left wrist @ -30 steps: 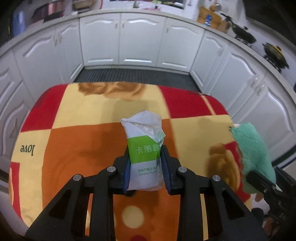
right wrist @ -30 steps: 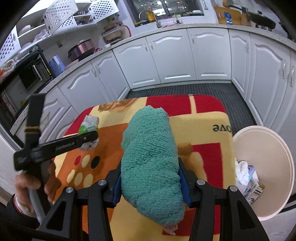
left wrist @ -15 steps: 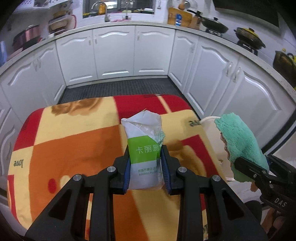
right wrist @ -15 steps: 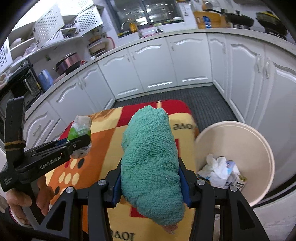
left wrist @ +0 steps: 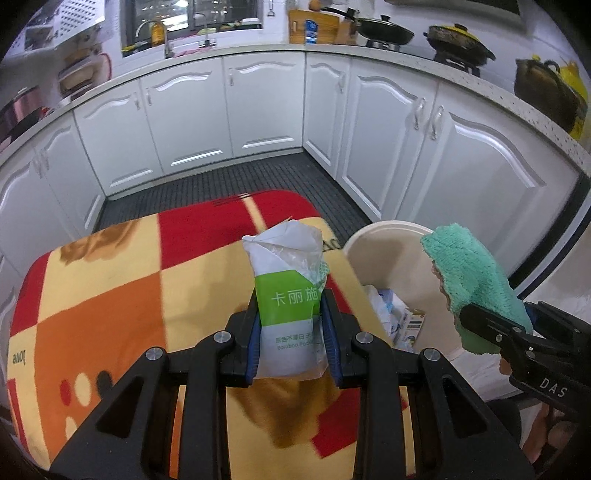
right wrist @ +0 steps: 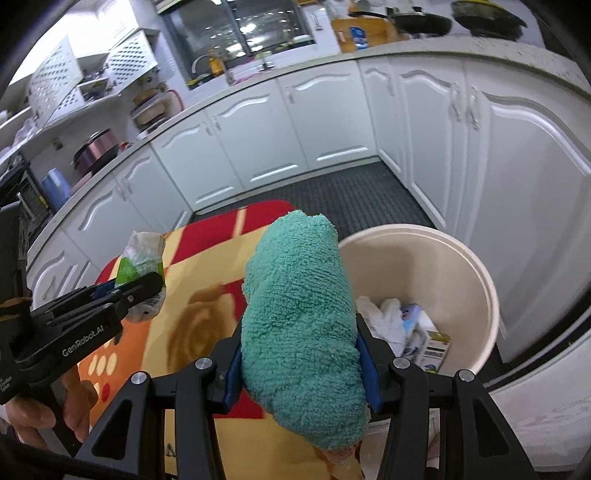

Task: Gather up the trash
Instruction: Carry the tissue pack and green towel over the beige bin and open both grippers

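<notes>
My left gripper (left wrist: 290, 326) is shut on a white and green tissue packet (left wrist: 288, 295), held upright above the right end of the table. The packet also shows in the right wrist view (right wrist: 138, 264). My right gripper (right wrist: 301, 363) is shut on a rolled teal towel (right wrist: 301, 314), held above the table's edge beside the cream trash bin (right wrist: 476, 273). The towel (left wrist: 472, 280) and bin (left wrist: 384, 230) also show in the left wrist view. The bin holds crumpled tissue (right wrist: 384, 317) and a small carton (right wrist: 432, 349).
The table wears a red, orange and yellow checked cloth (left wrist: 110, 295). White kitchen cabinets (left wrist: 221, 110) curve around a dark ribbed floor mat (left wrist: 221, 181). Pots and pans (left wrist: 384, 31) stand on the counter at the back right.
Both grippers have swung to the right with their loads. The trash bin has come into the left wrist view and sits closer and larger in the right wrist view.
</notes>
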Motion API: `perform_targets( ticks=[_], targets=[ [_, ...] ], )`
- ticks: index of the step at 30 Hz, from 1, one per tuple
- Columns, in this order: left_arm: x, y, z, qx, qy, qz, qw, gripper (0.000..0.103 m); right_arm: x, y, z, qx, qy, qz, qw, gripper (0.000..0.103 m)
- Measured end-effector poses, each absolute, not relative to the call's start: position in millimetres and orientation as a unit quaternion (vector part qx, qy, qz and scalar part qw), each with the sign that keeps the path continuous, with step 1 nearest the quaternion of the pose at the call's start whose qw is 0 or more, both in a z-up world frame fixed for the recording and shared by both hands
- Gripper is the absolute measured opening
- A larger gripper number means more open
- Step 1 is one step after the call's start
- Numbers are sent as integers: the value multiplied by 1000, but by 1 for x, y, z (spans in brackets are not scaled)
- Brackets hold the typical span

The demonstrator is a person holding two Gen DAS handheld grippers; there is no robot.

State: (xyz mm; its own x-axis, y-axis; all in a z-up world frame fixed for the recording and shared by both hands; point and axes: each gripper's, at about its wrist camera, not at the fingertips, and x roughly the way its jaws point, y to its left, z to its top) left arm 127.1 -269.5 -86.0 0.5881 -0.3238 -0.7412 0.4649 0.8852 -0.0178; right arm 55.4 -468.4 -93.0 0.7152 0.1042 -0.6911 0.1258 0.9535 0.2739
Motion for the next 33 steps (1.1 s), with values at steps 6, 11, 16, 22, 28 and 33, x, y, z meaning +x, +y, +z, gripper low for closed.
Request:
perform_targets(
  ticks=[6, 11, 16, 22, 28, 33],
  targets=[
    [131, -297, -94, 103, 398, -233, 882, 26, 54, -490, -100, 163, 382, -25, 910, 49],
    [132, -314, -99, 111, 400, -239, 878, 26, 53, -506, -107, 174, 386, -39, 905, 49],
    [134, -330, -105, 117, 407, -247, 872, 26, 51, -522, -114, 182, 390, -51, 902, 49],
    [141, -347, -116, 118, 424, -258, 860, 26, 54, -538, -124, 193, 396, -65, 895, 49],
    [147, -361, -124, 121, 433, -263, 854, 26, 58, -548, -134, 200, 406, -76, 889, 49],
    [150, -368, -130, 122, 438, -265, 850, 26, 62, -552, -141, 204, 411, -80, 885, 50]
  ],
)
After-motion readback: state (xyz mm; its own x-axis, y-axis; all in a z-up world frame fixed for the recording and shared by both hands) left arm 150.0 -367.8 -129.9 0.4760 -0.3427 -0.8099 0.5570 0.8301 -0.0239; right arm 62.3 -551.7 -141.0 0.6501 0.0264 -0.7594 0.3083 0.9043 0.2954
